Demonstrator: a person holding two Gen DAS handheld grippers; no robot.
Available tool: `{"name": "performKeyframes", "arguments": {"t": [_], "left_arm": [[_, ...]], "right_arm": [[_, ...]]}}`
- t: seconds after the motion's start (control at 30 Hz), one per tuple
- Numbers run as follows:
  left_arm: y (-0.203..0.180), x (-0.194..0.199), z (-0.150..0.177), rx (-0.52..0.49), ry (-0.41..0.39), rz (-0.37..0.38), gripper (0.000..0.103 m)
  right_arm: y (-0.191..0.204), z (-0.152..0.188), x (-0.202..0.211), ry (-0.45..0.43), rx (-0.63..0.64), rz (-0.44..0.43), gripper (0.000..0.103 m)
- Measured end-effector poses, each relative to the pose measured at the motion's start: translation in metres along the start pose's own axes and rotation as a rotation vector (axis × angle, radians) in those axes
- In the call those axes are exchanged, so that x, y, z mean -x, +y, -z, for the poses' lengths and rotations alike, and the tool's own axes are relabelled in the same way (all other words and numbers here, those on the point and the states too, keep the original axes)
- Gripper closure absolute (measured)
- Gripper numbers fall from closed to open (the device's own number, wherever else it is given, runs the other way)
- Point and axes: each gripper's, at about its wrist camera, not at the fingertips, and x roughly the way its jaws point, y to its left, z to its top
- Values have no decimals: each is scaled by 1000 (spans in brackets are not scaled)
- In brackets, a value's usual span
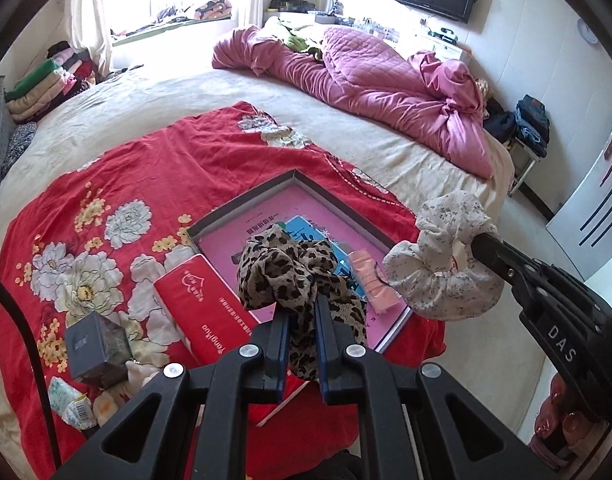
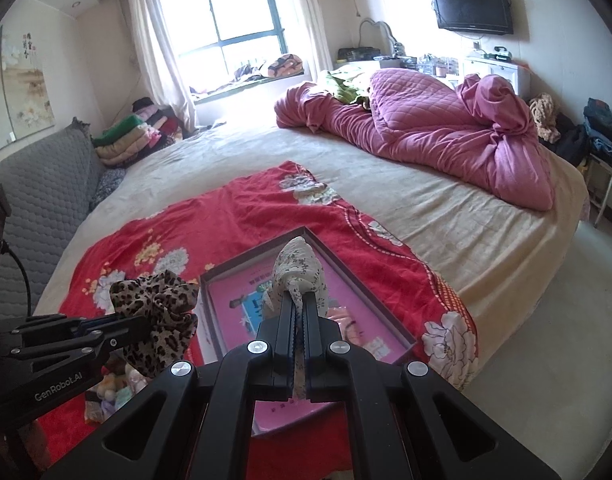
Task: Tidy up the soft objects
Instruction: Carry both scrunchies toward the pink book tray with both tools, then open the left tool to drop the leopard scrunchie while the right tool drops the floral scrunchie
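My left gripper (image 1: 300, 304) is shut on a leopard-print scrunchie (image 1: 282, 272), which hangs over the near part of a shallow grey-rimmed box (image 1: 242, 202) with a pink bottom. My right gripper (image 2: 300, 300) is shut on a white floral scrunchie (image 2: 300, 266) above the same box (image 2: 346, 270). In the left wrist view the white scrunchie (image 1: 442, 268) and the right gripper (image 1: 482, 240) appear at the right, beside the box's right edge. In the right wrist view the leopard scrunchie (image 2: 158, 312) and the left gripper (image 2: 146, 326) sit at the left.
The box rests on a red floral cloth (image 1: 106, 200) on a beige bed (image 1: 186, 96). A red packet (image 1: 202, 304), a grey cube box (image 1: 96, 348), a small wrapped pack (image 1: 72, 402) and a peach item (image 1: 372, 280) lie nearby. A pink quilt (image 1: 366, 84) lies at the bed's far side.
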Motion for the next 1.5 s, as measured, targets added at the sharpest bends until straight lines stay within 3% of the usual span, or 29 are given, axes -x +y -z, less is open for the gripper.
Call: {"name": "performKeyframes", "arguments": {"t": [0.6,1.0,1.07,1.5], "left_arm": [[12,-79,-15,-2,105,0,91],[22,-133,-21,-21,199,-62,91],[24,-140,-22,-27,215,-74,91],[23,-153,-20,-50,231,-58,91]], "right_arm": [[-16,15,-48,77,-6,8,100],[-12,28,-72,146,-19,-52,100],[-10,32,-77,161,-6,-27,100],[-6,50,-104,233,21,9,100]]}}
